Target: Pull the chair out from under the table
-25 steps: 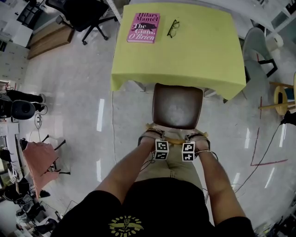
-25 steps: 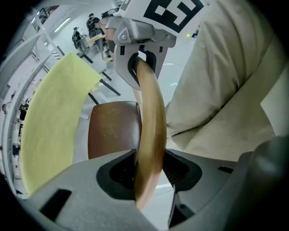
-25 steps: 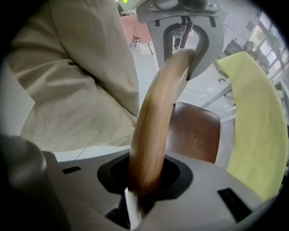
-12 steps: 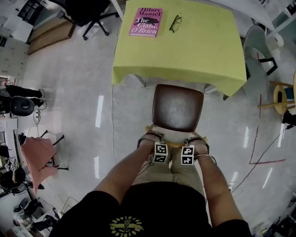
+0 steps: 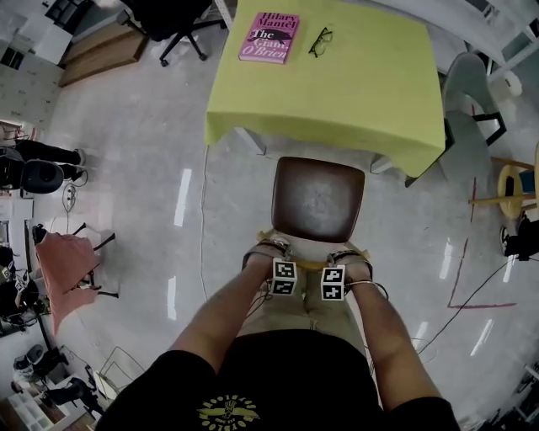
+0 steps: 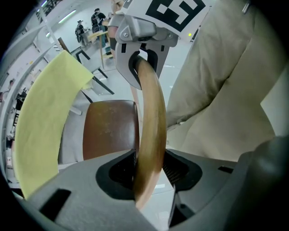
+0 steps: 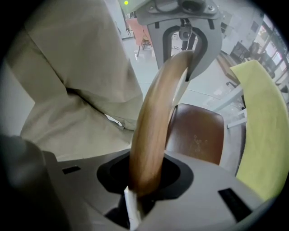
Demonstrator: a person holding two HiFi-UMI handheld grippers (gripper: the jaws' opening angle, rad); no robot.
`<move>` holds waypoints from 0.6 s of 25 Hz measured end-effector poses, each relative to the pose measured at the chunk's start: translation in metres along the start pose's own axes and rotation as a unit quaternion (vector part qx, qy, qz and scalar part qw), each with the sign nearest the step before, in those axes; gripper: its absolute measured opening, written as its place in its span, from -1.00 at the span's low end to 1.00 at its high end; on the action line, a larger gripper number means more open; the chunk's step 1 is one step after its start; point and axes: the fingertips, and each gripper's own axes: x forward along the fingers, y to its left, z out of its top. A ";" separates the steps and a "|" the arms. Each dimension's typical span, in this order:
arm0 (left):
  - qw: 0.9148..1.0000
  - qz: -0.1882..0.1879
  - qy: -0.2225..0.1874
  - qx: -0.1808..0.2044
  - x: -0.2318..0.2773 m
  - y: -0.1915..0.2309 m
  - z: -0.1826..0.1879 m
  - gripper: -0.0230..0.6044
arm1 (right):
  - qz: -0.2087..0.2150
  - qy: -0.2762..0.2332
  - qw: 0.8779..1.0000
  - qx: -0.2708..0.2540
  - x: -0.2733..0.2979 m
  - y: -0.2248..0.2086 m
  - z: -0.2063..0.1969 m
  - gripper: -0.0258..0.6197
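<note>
The chair, with a brown seat [image 5: 318,198] and a curved wooden backrest rail [image 5: 308,262], stands just in front of the yellow-clothed table [image 5: 337,84], its seat clear of the cloth's edge. My left gripper [image 5: 279,262] and right gripper [image 5: 338,267] point down side by side, each shut on the rail. In the left gripper view the rail [image 6: 151,117] runs through my left gripper [image 6: 146,176] toward the right gripper [image 6: 142,40]. The right gripper view shows the rail [image 7: 156,122] clamped in my right gripper [image 7: 144,178], with the seat [image 7: 196,135] beyond.
A pink book [image 5: 269,38] and glasses [image 5: 318,40] lie on the table's far side. A black office chair [image 5: 164,17] stands at the far left, a grey chair [image 5: 467,84] and yellow stool [image 5: 514,181] at the right. Cables and red tape [image 5: 459,278] mark the floor.
The chair has slid away from the table toward me; its seat, tucked under the cloth's edge before, now shows a strip of floor beyond it. Both grippers kept hold of the rail.
</note>
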 end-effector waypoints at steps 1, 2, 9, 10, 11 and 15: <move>1.000 -0.001 0.000 -0.003 0.001 -0.002 0.002 -0.37 | 0.000 -0.002 1.000 0.000 0.000 0.003 -0.001 -0.60; 1.000 -0.002 -0.001 -0.006 0.001 -0.004 0.002 -0.38 | -0.001 -0.006 1.000 0.000 0.000 0.004 0.000 -0.60; 0.995 0.015 -0.045 -0.091 -0.008 -0.010 0.005 -0.26 | -0.010 -0.093 0.990 0.102 -0.024 0.005 0.009 -0.41; 0.992 0.019 -0.056 -0.109 -0.012 -0.009 0.005 -0.25 | -0.008 -0.105 0.987 0.120 -0.028 0.005 0.008 -0.39; 0.990 0.022 -0.066 -0.126 -0.016 -0.008 0.006 -0.25 | -0.009 -0.117 0.984 0.133 -0.032 0.005 0.006 -0.39; 0.974 0.034 -0.105 -0.198 -0.032 -0.009 0.004 -0.25 | -0.034 -0.165 0.970 0.173 -0.053 0.004 0.007 -0.42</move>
